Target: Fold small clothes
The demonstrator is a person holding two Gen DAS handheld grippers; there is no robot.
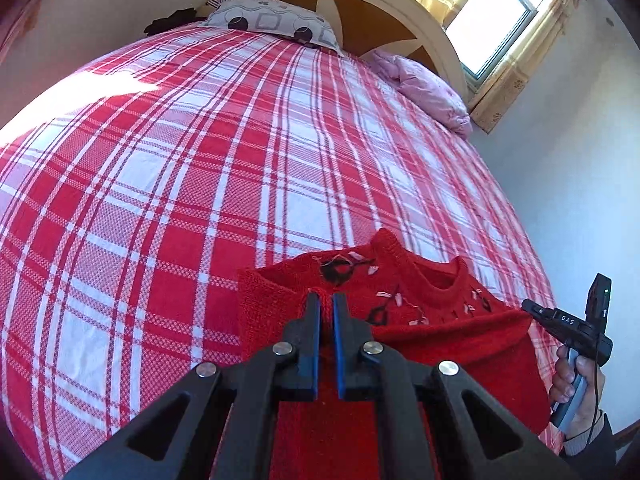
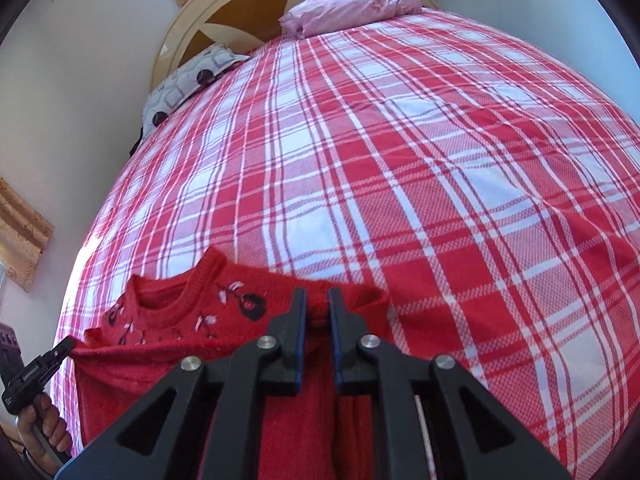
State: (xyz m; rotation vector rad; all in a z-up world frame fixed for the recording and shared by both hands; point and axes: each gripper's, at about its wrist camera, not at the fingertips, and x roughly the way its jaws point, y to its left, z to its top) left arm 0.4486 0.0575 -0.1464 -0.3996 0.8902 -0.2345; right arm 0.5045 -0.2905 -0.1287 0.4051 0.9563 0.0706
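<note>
The left gripper (image 1: 326, 300) is nearly closed, its 2 blue pads pinching a fold of the red knitted sweater (image 1: 420, 320) at 1 shoulder edge. The right gripper (image 2: 317, 302) likewise clamps the other shoulder edge of the sweater (image 2: 168, 320) between almost-shut pads. The sweater hangs stretched between them over the near edge of the red-and-white checked bedspread (image 1: 200, 160). Far off, a patterned pillow (image 1: 272, 20) and a pink pillow (image 2: 352, 6) lie by the headboard (image 1: 360, 8).
</note>
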